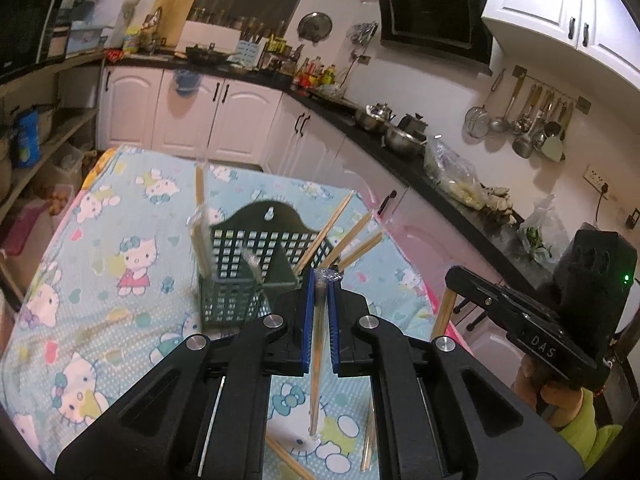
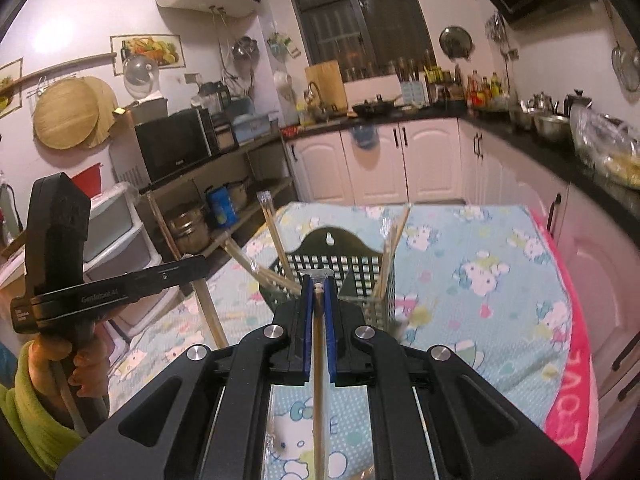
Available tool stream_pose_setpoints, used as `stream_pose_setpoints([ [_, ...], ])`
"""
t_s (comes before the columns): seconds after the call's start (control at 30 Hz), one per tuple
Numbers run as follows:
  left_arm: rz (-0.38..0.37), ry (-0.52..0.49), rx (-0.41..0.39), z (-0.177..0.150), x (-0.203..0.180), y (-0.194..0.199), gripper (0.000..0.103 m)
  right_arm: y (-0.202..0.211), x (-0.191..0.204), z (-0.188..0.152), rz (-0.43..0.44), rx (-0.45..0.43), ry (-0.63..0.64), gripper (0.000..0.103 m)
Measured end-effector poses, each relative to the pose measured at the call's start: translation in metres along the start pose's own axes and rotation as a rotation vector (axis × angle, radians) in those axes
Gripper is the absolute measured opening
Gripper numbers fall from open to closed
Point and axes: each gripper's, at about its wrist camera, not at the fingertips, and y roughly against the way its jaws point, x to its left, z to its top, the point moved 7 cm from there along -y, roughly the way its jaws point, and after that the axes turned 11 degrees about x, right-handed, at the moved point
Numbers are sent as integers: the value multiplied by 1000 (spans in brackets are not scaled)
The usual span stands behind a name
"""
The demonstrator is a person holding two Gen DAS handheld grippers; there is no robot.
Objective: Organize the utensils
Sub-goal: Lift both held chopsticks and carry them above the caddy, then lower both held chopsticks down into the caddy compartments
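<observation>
**Both tools gripping wrapped chopsticks over the holder**

The left tool (image 1: 320, 280) is clamping its blue pads (image 1: 307, 320) tight on a pair of chopsticks in a clear wrapper (image 1: 318, 360), which is hanging down between the pads toward the surface (image 1: 100, 320), with the crinkled wrapper end poking out just above the fingertips. The right tool (image 2: 319, 284) is doing the same thing: its pads (image 2: 329, 328) are pressing shut on another wrapped pair (image 2: 319, 380), running nearly upright through the grip, wrapper tip showing at the top.

Just ahead of both tools, the dark green perforated utensil holder (image 1: 240, 280) is standing upright on the cartoon-cat cloth covering the surface. Several wrapped chopstick pairs are already leaning in it: from the left tool's side, one pair (image 1: 200, 216) is standing on the holder's left and others (image 1: 344, 240) are fanning out to its right.

Beneath the left tool, close to it, more wrapped pairs (image 1: 292, 460) are lying flat on the cloth.

To the right of the left tool, a person's hand (image 1: 560, 392) in a green sleeve is holding the right tool's handle; seen from the right tool, the other hand (image 2: 72, 360) is gripping the left one's handle.

Well beyond the holder, white cabinets and a dark kitchen counter (image 2: 540, 148) crowded with pots and bottles are lining the walls.
</observation>
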Motion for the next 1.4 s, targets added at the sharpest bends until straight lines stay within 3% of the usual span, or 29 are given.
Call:
stream_pose_setpoints([
  [0.47, 13, -59, -122, 57, -15, 33, 2, 13, 4, 41, -16, -110, 7, 6],
  [1.0, 111, -40, -246, 113, 5, 48, 2, 7, 24, 90, -31, -199, 60, 6],
  [1.4, 195, -35, -342, 136, 25, 55, 2, -7, 30, 116, -37, -265, 55, 6],
])
